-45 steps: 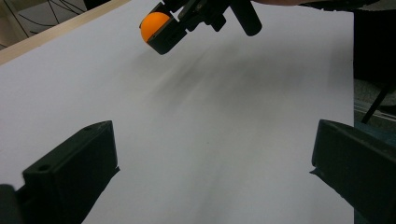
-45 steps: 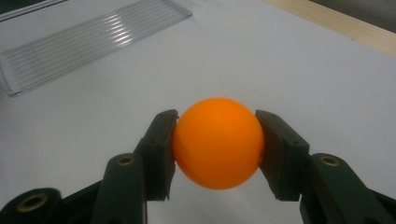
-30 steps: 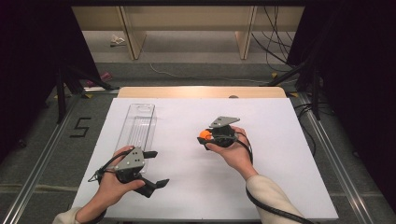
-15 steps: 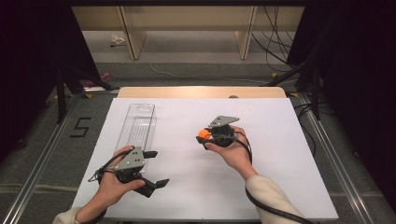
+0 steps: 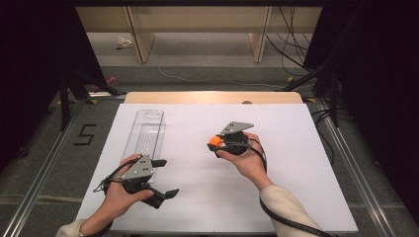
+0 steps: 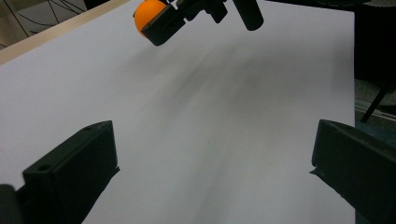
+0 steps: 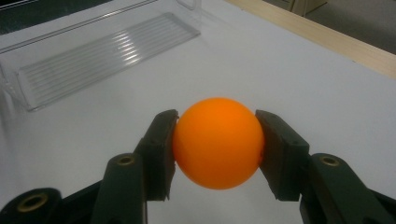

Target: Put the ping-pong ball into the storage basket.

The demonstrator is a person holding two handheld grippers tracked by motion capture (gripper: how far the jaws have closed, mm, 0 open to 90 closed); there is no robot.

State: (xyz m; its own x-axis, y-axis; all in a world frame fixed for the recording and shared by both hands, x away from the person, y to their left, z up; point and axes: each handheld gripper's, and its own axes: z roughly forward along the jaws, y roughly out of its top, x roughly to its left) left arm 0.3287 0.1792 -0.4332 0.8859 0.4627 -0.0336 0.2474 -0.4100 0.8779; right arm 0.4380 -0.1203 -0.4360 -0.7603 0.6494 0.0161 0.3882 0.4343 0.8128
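Left to right: clear tray (image 5: 144, 136) at far left; left gripper (image 5: 165, 177) near it, jaws apart and empty; right gripper (image 5: 214, 143) at centre, clamped on the orange ball (image 7: 218, 141), seemingly lifted. Carry step; next, probably leftward to the tray.

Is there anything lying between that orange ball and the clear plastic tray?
Nothing visible. The right gripper holds the orange ball between its jaws, and bare white table lies between it and the clear tray. The left gripper sits open near the tray's near end, off that path.
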